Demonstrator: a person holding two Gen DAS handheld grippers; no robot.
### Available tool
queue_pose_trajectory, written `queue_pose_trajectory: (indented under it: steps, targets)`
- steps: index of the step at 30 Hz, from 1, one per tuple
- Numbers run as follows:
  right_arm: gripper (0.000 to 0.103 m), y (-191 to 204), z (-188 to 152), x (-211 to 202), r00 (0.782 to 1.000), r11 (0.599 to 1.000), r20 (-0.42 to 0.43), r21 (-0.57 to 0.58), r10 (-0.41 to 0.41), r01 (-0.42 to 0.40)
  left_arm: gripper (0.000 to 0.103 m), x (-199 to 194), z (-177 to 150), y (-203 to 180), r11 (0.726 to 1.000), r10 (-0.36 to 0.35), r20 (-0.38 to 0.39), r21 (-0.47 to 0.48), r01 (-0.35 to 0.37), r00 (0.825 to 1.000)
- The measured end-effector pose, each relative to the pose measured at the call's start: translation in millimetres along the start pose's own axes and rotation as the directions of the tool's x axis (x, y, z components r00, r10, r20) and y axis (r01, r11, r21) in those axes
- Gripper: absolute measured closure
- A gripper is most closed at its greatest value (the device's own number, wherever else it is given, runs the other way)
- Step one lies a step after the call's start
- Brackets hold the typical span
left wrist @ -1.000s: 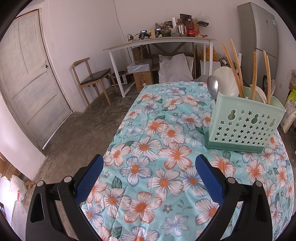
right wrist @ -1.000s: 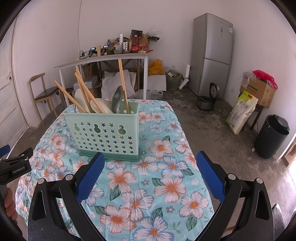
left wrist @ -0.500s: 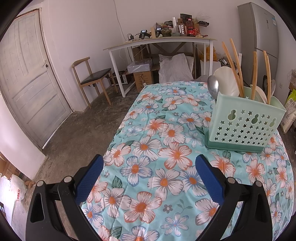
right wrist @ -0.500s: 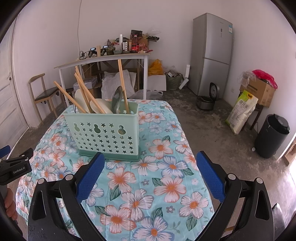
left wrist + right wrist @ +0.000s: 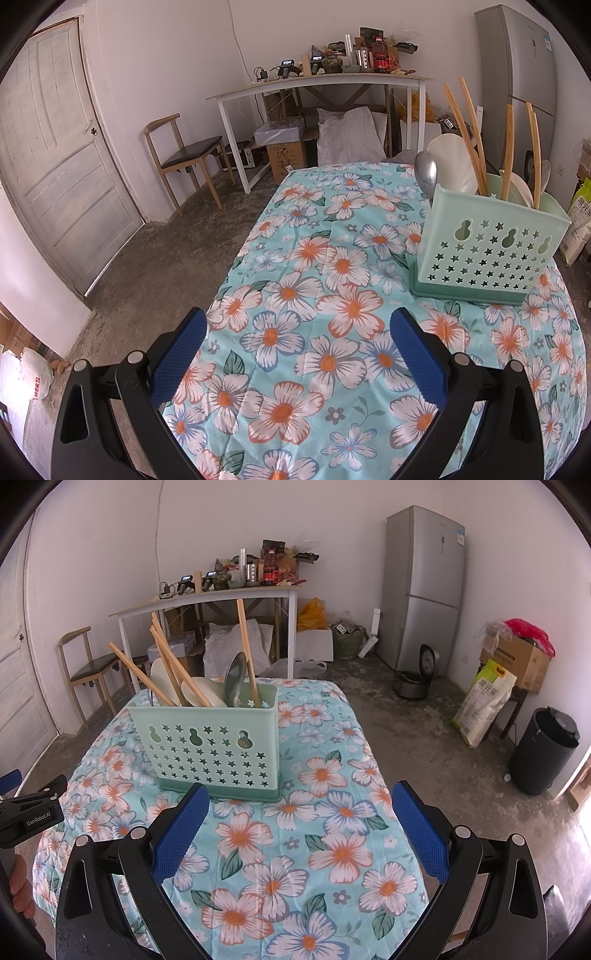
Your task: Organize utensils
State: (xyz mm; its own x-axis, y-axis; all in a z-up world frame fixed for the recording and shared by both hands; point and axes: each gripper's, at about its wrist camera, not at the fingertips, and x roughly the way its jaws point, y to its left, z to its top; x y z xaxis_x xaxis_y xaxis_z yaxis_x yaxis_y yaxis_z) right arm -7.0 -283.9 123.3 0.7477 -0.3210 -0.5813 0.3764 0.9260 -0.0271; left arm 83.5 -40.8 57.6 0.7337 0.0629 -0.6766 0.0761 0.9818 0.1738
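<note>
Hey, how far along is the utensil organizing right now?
It looks essentially done: the chopsticks, white spoons and metal spoon all stand in the green caddy, and no loose utensils show on the floral tablecloth. Nothing is in hand: the left hand-held gripper and right hand-held gripper are both open and empty. Nothing visible is left.

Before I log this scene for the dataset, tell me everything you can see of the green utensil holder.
The utensil holder is a pale mint-green box, plastic by its look, with star and gourd-shaped cutouts in its wall and a darker green base tray. It stands upright on the floral tablecloth. Wooden chopsticks lean out of it at angles, beside white spoons and a metal spoon. Both the left tongs and the right tongs are open, apart from it.
</note>
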Motion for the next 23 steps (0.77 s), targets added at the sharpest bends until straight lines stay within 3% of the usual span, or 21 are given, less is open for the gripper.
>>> queue_pose_trajectory:
  steps: [23]
  targets:
    - [0.008,-0.4,0.3,-0.2,1.000,1.000,0.000,0.003,0.002,-0.002,0.006,0.5,2.3,1.1,1.000,-0.009,-0.007,-0.001,0.009,1.000]
